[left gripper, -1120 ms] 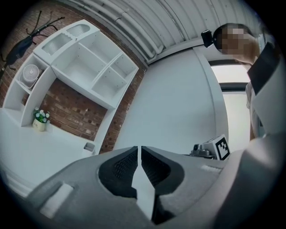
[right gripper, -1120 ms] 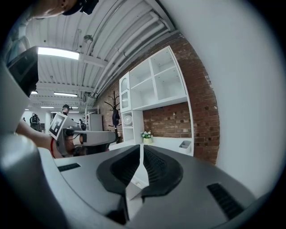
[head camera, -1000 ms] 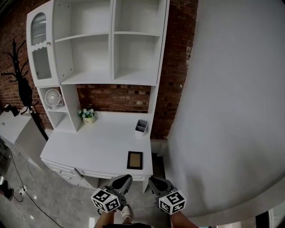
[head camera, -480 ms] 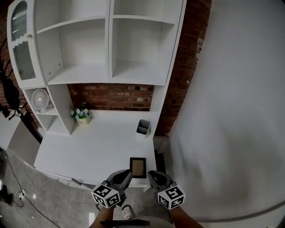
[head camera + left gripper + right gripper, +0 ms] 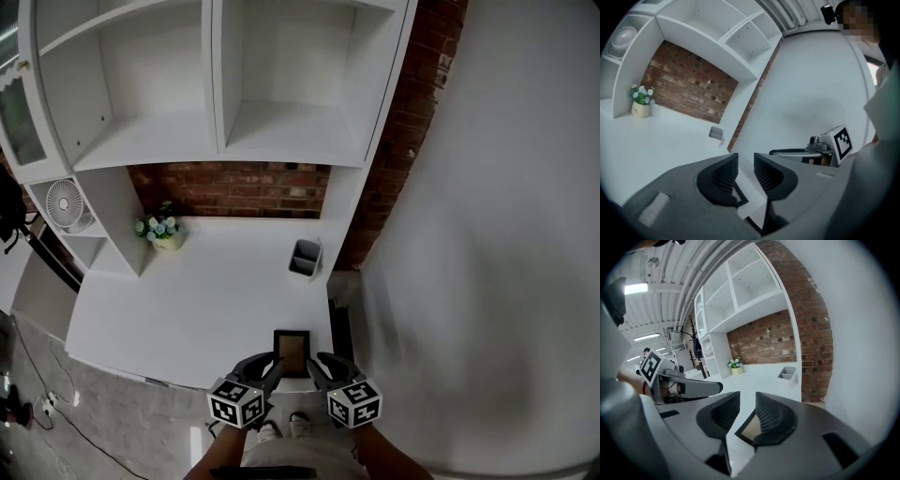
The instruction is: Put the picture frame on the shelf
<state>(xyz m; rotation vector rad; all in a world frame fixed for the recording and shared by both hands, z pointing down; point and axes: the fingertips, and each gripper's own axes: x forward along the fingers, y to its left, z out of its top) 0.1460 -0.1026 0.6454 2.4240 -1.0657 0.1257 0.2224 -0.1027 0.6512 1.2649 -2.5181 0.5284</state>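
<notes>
**Approach to the frame, both grippers.** The left gripper [image 5: 745,171] and the right gripper [image 5: 747,411] hang side by side over the near edge of the desk [image 5: 187,309], pointing away from the person and slightly down. The jaws of each have just been opening and now stand a little apart. Nothing is between the pads of either gripper.

The frame [image 5: 292,349] lies flat and face up at the near right corner of the desk, just beyond the fingertips and between the two grippers. Each gripper view shows a dark corner of it below its own jaws, not within the gap. No pad touches it. The parted jaws probably prepare for a grasp. A flat frame offers only its thin rim, so each gripper would likely take one side edge, the left at the left rim and the right at the right rim.

Farther off, a cup [image 5: 304,258] stands at the far right of the desk. A pot of flowers [image 5: 157,230] stands at the far left, against the brick wall [image 5: 234,187]. A fan [image 5: 64,200] sits in a left side niche.

The shelf [image 5: 281,145] spans the far side above the desk, and its bays are bare. It is well apart from the frame, so the task appears to be at its start, with the lift and the carry yet to come.
</notes>
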